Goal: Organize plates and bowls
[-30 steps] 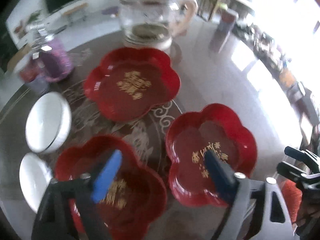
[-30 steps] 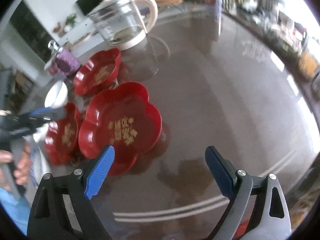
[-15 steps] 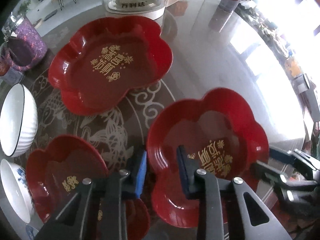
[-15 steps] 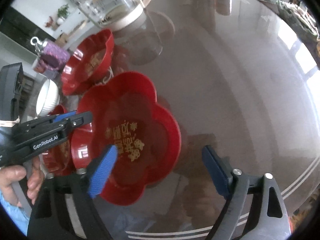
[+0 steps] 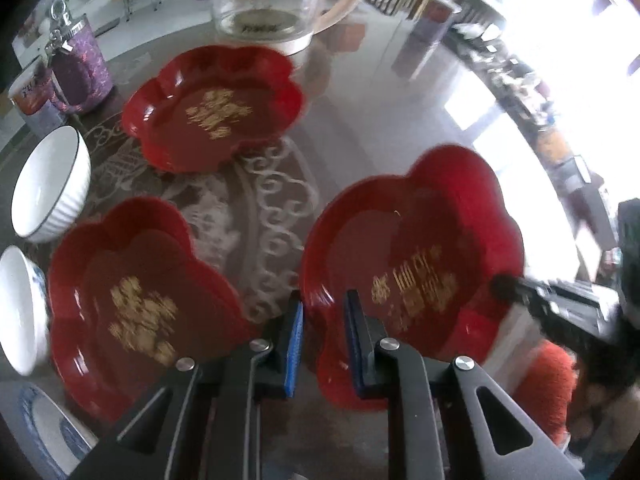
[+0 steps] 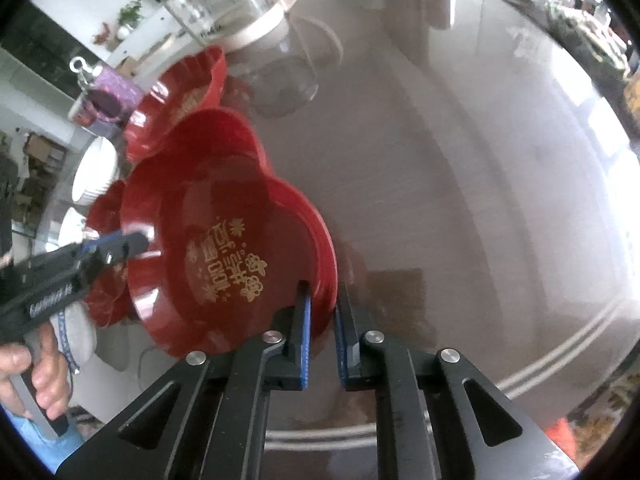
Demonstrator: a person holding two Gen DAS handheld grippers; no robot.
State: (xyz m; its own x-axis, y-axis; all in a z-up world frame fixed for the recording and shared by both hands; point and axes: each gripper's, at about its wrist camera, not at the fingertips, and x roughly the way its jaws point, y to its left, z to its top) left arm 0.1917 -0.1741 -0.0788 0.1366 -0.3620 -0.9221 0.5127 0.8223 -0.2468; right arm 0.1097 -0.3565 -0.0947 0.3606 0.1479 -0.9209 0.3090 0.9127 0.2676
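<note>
Gripping the near red flower-shaped plate from two sides, you are running a shared hold: the right gripper is clamped on the lobe of rim nearest its camera, and the left gripper is closing its fingers over the opposite rim, the plate wall between the blue pads. In the right wrist view the plate is sitting tilted and looks to be off the surface.

Risks, as judged:
- You are holding a thin glossy rim by narrow pads; the plate may be pivoting about them and slipping if either hand leads.
- Your two hands pulling apart or twisting against each other could be prising the rim out of one grip.
- The second red plate is lying just beside the left fingers, and the two white bowls are standing near it; a swing that way could be knocking them.
- The glass kettle is standing beyond the far red plate; carrying low over it is inviting a strike.

Writing: gold characters and flower marks are showing in each plate's well, too blurred for you to be reading them. White lettering on the left gripper's body is smeared. The kettle's base label is illegible.
</note>
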